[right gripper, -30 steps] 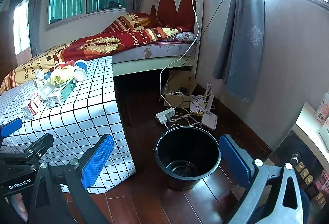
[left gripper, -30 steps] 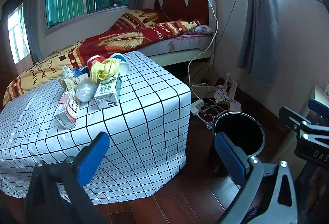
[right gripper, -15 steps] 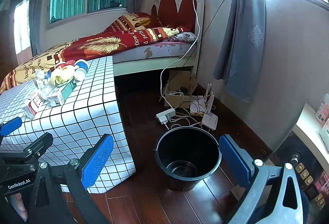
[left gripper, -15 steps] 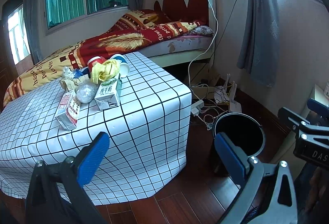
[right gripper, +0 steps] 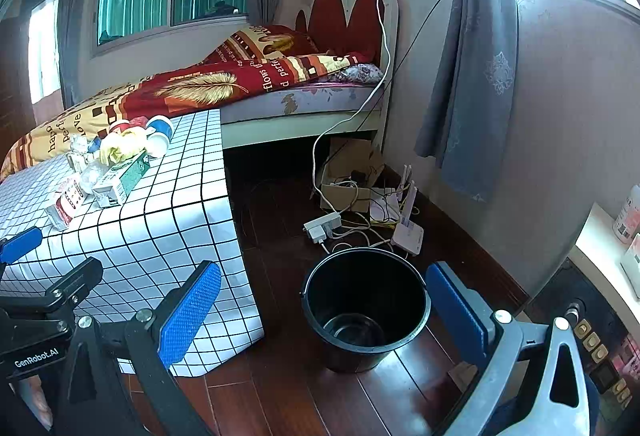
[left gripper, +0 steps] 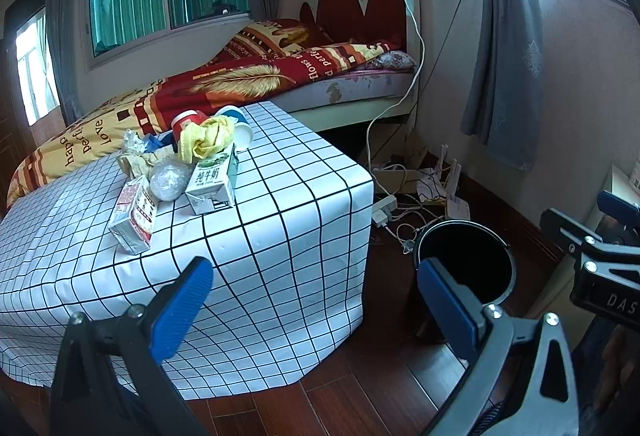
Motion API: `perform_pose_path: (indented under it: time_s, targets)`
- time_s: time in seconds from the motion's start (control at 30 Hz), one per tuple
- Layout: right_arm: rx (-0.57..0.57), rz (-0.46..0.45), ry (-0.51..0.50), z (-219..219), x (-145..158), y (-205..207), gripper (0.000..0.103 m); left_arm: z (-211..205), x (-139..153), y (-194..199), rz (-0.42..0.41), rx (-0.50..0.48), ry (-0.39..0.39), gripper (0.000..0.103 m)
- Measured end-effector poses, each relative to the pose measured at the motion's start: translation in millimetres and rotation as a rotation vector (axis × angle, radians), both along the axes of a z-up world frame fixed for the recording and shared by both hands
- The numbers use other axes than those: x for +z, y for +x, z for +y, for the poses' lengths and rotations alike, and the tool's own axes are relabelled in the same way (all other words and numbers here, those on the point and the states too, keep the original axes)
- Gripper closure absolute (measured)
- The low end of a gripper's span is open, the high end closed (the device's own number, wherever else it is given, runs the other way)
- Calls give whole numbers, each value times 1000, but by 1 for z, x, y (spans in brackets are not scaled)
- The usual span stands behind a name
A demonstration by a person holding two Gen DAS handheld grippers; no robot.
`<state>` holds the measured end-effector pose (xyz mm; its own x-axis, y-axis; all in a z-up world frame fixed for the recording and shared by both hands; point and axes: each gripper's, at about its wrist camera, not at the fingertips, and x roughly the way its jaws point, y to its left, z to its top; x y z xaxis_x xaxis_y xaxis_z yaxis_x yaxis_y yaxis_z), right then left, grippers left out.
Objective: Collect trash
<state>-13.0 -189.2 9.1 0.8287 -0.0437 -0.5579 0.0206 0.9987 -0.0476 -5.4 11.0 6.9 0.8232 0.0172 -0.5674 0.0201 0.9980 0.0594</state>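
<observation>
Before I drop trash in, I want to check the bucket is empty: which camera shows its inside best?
The right wrist view: it looks down into the bucket and shows its bare bottom. The left wrist view shows the bucket partly behind a finger, its inside dark.

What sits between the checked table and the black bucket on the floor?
Only bare dark wood floor separates the table from the bucket, shown best in the right wrist view. The power strip and cables lie beyond the bucket.
</observation>
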Motion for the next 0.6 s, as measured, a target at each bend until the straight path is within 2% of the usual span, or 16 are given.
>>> perform_pose_path:
  time_s: [0.6]
  targets:
    - [-1, -3, -3, 0, 0, -1, 0, 1, 0, -2, -2, 1, -1, 0]
